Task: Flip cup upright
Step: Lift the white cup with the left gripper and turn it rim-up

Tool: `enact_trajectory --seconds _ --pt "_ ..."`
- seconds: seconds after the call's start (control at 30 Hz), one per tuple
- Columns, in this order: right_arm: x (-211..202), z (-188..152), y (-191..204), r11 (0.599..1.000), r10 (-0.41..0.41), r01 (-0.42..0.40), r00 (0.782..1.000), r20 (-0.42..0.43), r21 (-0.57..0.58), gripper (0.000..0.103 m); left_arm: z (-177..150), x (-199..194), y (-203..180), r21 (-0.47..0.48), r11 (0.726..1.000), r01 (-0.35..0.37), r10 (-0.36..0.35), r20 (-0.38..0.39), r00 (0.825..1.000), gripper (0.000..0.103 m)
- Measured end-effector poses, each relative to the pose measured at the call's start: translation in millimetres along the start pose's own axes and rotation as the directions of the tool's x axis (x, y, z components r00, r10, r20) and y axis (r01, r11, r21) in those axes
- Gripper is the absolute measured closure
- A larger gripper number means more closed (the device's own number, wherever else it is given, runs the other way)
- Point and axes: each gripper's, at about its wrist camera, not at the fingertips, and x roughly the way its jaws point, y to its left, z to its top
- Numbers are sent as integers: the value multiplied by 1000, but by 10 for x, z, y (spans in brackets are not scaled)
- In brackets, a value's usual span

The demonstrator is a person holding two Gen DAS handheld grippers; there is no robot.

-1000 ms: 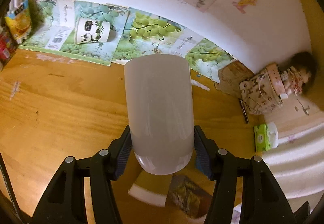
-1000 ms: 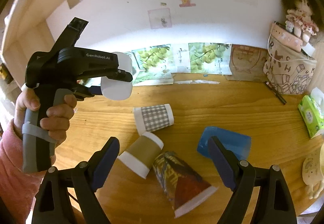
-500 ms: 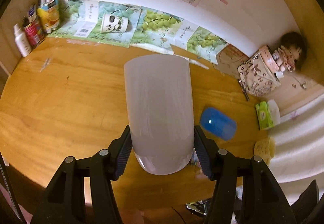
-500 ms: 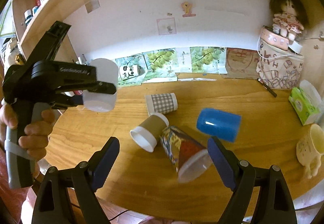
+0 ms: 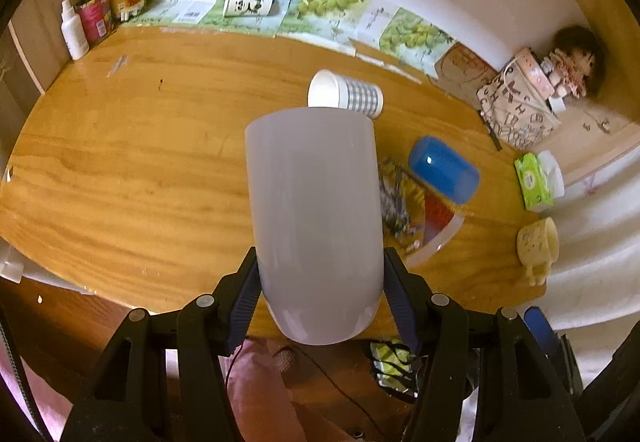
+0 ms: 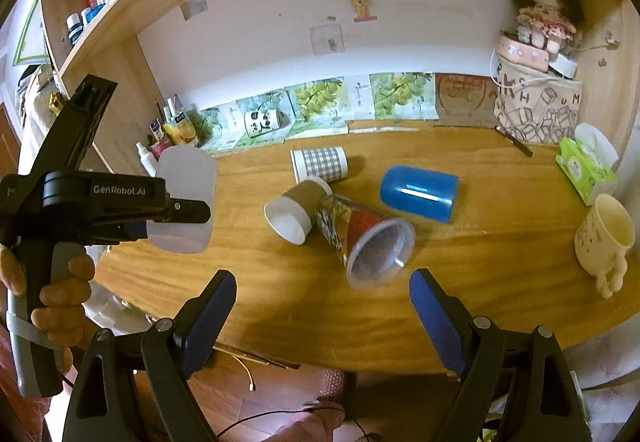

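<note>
My left gripper point(image 5: 320, 298) is shut on a frosted white plastic cup point(image 5: 316, 218) and holds it in the air above the near left part of the wooden table point(image 5: 132, 170). The right wrist view shows this cup point(image 6: 182, 198) in the left gripper point(image 6: 176, 210) at the left. Several cups lie on their sides mid-table: a checked one point(image 6: 320, 163), a brown one point(image 6: 296, 208), a patterned one point(image 6: 360, 238) and a blue one point(image 6: 418, 192). My right gripper point(image 6: 322, 318) is open and empty over the table's front edge.
A cream mug point(image 6: 604, 238) stands upright at the right, beside a green tissue pack point(image 6: 586, 170). A panda cup point(image 6: 264, 120) lies at the back by the wall. Bottles point(image 5: 100, 18) stand at the back left, a bag with a doll point(image 6: 536, 98) back right.
Both grippers have pulled back and up from the table, so more of it shows. The left gripper keeps its hold on the white cup. The cups on the table lie as before.
</note>
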Motion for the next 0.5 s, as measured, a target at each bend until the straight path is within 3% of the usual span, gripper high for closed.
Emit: enact_trajectory --seconds 0.5 --pt "95 -256 -165 999 -21 23 997 -72 23 14 -280 476 -105 54 998 -35 40 -111 993 41"
